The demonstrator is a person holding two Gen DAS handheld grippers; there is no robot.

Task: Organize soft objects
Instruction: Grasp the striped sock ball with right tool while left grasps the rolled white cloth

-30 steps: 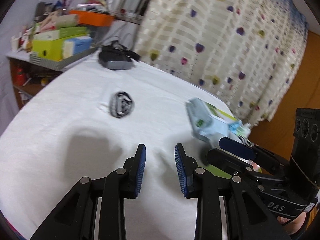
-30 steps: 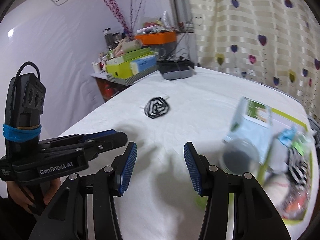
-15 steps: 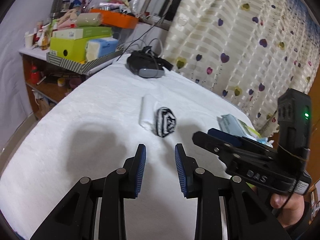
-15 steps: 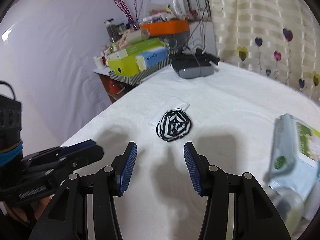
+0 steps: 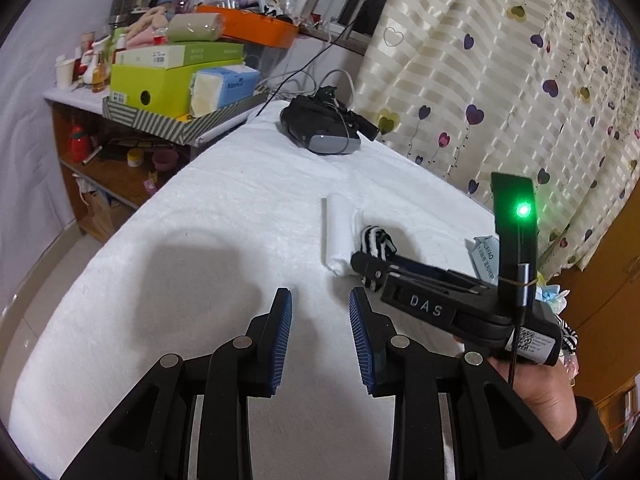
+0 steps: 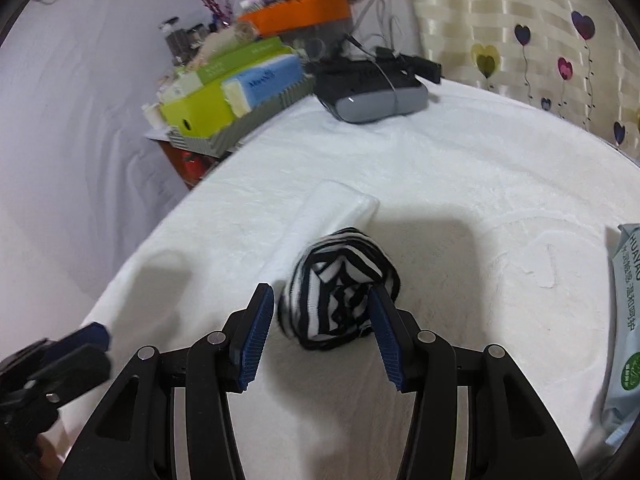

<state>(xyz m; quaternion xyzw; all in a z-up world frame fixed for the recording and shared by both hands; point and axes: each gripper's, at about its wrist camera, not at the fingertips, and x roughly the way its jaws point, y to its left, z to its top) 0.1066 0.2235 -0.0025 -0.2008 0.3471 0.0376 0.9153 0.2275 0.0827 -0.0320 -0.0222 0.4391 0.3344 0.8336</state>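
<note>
A rolled black-and-white striped sock (image 6: 339, 288) lies on the white bed cover, touching a rolled white cloth (image 6: 320, 220) behind it. My right gripper (image 6: 322, 300) is open with its two blue pads on either side of the striped sock. In the left wrist view the right gripper (image 5: 362, 266) hides most of the striped sock (image 5: 376, 240), and the white roll (image 5: 338, 232) shows beside it. My left gripper (image 5: 320, 312) is open and empty, low over the bed, short of the white roll.
A grey-black headset (image 5: 320, 134) with cables lies at the bed's far end. A shelf with green boxes (image 5: 168, 76) and a tissue pack stands at the left. A wet-wipes pack (image 6: 628, 320) lies at the right. A heart-patterned curtain (image 5: 500, 80) hangs behind.
My right gripper has moved forward to the striped sock, which now sits between its pads. My left gripper has turned left and moved nearer the white roll.
</note>
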